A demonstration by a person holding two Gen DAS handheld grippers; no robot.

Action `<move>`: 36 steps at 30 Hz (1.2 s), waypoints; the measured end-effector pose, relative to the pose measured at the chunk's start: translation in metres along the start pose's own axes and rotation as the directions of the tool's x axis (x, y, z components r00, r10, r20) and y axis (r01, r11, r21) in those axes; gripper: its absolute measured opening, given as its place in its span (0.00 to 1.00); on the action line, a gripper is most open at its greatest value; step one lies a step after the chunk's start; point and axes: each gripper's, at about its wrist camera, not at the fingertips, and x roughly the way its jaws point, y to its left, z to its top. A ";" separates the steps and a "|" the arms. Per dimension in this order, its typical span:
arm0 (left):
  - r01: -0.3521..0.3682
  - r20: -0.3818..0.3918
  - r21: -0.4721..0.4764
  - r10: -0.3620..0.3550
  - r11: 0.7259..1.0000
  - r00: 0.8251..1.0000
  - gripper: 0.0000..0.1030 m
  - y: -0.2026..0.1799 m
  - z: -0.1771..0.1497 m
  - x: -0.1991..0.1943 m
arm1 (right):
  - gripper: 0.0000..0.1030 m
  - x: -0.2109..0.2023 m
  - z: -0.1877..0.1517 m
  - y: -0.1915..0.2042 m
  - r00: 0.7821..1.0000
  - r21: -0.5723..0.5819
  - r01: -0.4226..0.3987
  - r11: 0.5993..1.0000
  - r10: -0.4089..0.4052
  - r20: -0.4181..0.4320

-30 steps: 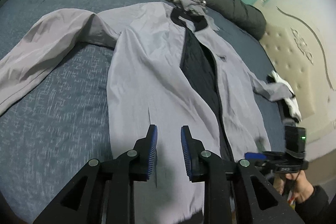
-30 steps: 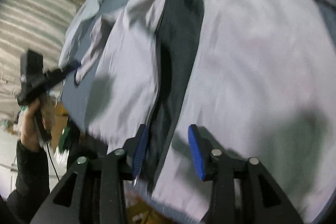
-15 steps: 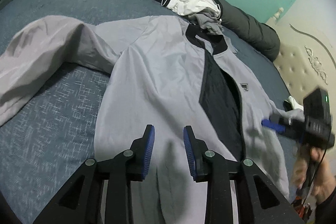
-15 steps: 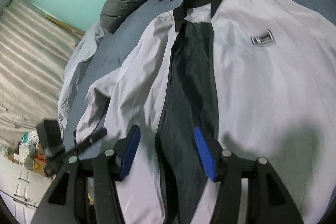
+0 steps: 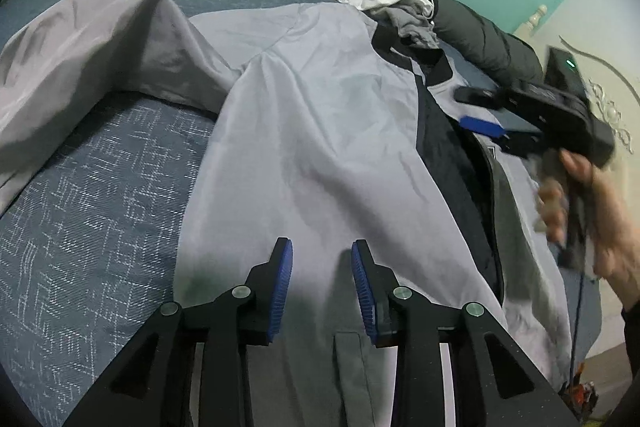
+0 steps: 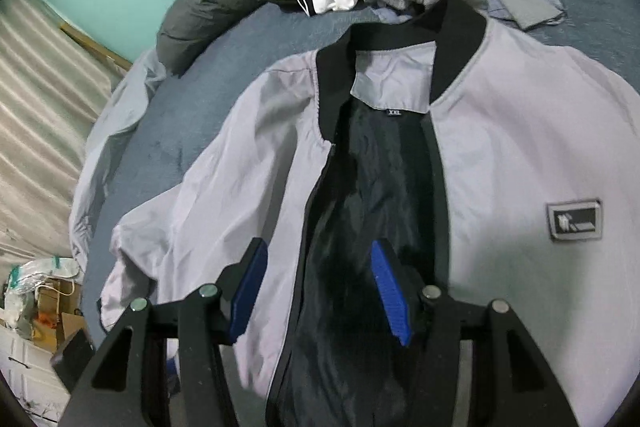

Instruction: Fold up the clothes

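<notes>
Clearly the jacket (image 6: 520, 163) lay open on the bed (image 5: 92, 195), thin, slippery, best pinched at a front edge; both the left gripper (image 5: 321, 283) and the right gripper (image 6: 318, 291) gaped empty.

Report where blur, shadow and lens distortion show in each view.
Left wrist view: the right gripper and the hand holding it are motion-blurred, while the grey jacket stays sharp; edges bow, corners go black. Right wrist view: sharp at the collar, soft shadow under the open right gripper, strong fisheye curve.

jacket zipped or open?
Open. The jacket lies spread flat on the bed, its front panels parted so the dark lining and the neck label show between them.
</notes>
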 end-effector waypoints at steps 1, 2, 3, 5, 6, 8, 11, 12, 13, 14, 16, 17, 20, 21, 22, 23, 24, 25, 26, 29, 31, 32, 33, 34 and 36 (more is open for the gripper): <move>0.002 -0.001 0.000 -0.002 1.000 1.000 0.34 0.000 0.000 0.000 | 0.53 0.005 0.002 0.000 1.000 0.001 -0.005 1.000 0.005 0.002; 0.005 -0.001 -0.001 -0.005 1.000 1.000 0.34 0.001 0.000 0.001 | 0.53 0.010 0.004 0.001 1.000 0.002 -0.009 1.000 0.009 0.003; 0.005 -0.003 -0.002 -0.005 1.000 1.000 0.34 0.002 0.000 0.003 | 0.53 0.013 0.006 0.002 1.000 -0.003 -0.009 1.000 0.009 0.005; 0.002 -0.010 -0.009 -0.002 1.000 1.000 0.34 0.005 -0.001 0.006 | 0.51 0.019 0.008 0.004 1.000 -0.020 -0.001 1.000 0.002 0.008; 0.001 -0.014 -0.012 -0.001 1.000 1.000 0.34 0.006 -0.001 0.008 | 0.43 0.021 0.009 0.005 1.000 -0.029 0.002 1.000 -0.002 0.009; 0.002 -0.019 -0.013 -0.002 1.000 1.000 0.34 0.007 -0.002 0.010 | 0.30 0.027 0.011 0.007 1.000 -0.046 0.010 0.999 -0.009 0.013; 0.004 -0.020 -0.006 -0.004 1.000 1.000 0.34 0.008 -0.003 0.011 | 0.09 0.033 0.014 0.010 1.000 -0.071 0.021 0.997 -0.019 0.022; 0.007 -0.021 -0.008 -0.007 1.000 1.000 0.34 0.009 -0.003 0.011 | 0.06 0.031 0.015 0.011 0.999 -0.078 0.024 0.997 -0.022 0.032; 0.009 -0.021 -0.010 -0.009 1.000 1.000 0.34 0.009 -0.004 0.011 | 0.04 0.029 0.015 0.012 0.999 -0.088 0.025 0.996 -0.021 0.037; 0.008 -0.020 -0.010 -0.009 1.000 1.000 0.34 0.010 -0.004 0.010 | 0.04 0.026 0.017 0.014 0.999 -0.103 0.034 0.994 -0.030 0.042; 0.006 -0.019 -0.009 -0.006 1.000 1.000 0.34 0.009 -0.005 0.010 | 0.03 0.018 0.021 0.017 0.997 -0.127 0.064 0.990 -0.057 0.059; 0.005 -0.019 -0.008 -0.005 1.000 1.000 0.34 0.009 -0.006 0.010 | 0.03 0.011 0.025 0.017 0.995 -0.127 0.077 0.989 -0.068 0.075; 0.012 -0.020 -0.009 -0.012 1.000 1.000 0.34 0.009 -0.007 0.010 | 0.03 -0.007 0.038 0.010 0.988 -0.119 0.116 0.986 -0.103 0.112; 0.014 -0.021 -0.009 -0.014 1.000 1.000 0.34 0.008 -0.007 0.009 | 0.03 -0.011 0.042 0.007 0.986 -0.116 0.136 0.984 -0.122 0.116; 0.016 -0.021 -0.009 -0.017 1.000 1.000 0.34 0.008 -0.008 0.009 | 0.03 -0.014 0.047 0.004 0.984 -0.115 0.151 0.982 -0.137 0.117; 0.019 -0.022 -0.009 -0.019 1.000 1.000 0.34 0.008 -0.008 0.009 | 0.03 -0.015 0.051 0.001 0.981 -0.119 0.168 0.979 -0.154 0.116; 0.021 -0.022 -0.009 -0.021 1.000 1.000 0.34 0.008 -0.008 0.009 | 0.03 -0.013 0.053 -0.002 0.980 -0.124 0.182 0.975 -0.169 0.109; 0.023 -0.023 -0.008 -0.024 1.000 0.999 0.34 0.007 -0.009 0.009 | 0.03 -0.009 0.054 -0.004 0.979 -0.130 0.191 0.973 -0.179 0.100; 0.026 -0.024 -0.006 -0.026 1.000 0.999 0.34 0.006 -0.009 0.009 | 0.03 -0.004 0.055 -0.005 0.978 -0.135 0.200 0.970 -0.189 0.091; 0.029 -0.029 -0.001 -0.029 1.000 0.999 0.34 0.005 -0.009 0.010 | 0.03 0.009 0.058 -0.011 0.974 -0.151 0.226 0.962 -0.219 0.063; 0.029 -0.031 -0.001 -0.029 1.000 0.999 0.34 0.004 -0.008 0.010 | 0.03 0.021 0.055 -0.019 0.972 -0.139 0.234 0.962 -0.232 0.027; 0.028 -0.030 -0.001 -0.028 1.000 0.999 0.34 0.005 -0.007 0.010 | 0.03 0.025 0.053 -0.022 0.971 -0.135 0.236 0.962 -0.237 0.015; 0.028 -0.029 -0.002 -0.028 1.000 0.999 0.34 0.005 -0.007 0.009 | 0.03 0.028 0.050 -0.025 0.971 -0.135 0.239 0.962 -0.240 0.008; 0.028 -0.027 -0.006 -0.028 1.000 0.999 0.34 0.006 -0.006 0.008 | 0.03 0.030 0.048 -0.027 0.970 -0.136 0.241 0.961 -0.242 0.008; 0.030 -0.021 -0.011 -0.030 0.999 0.999 0.34 0.008 -0.004 0.006 | 0.03 0.029 0.045 -0.031 0.972 -0.136 0.234 0.963 -0.234 0.010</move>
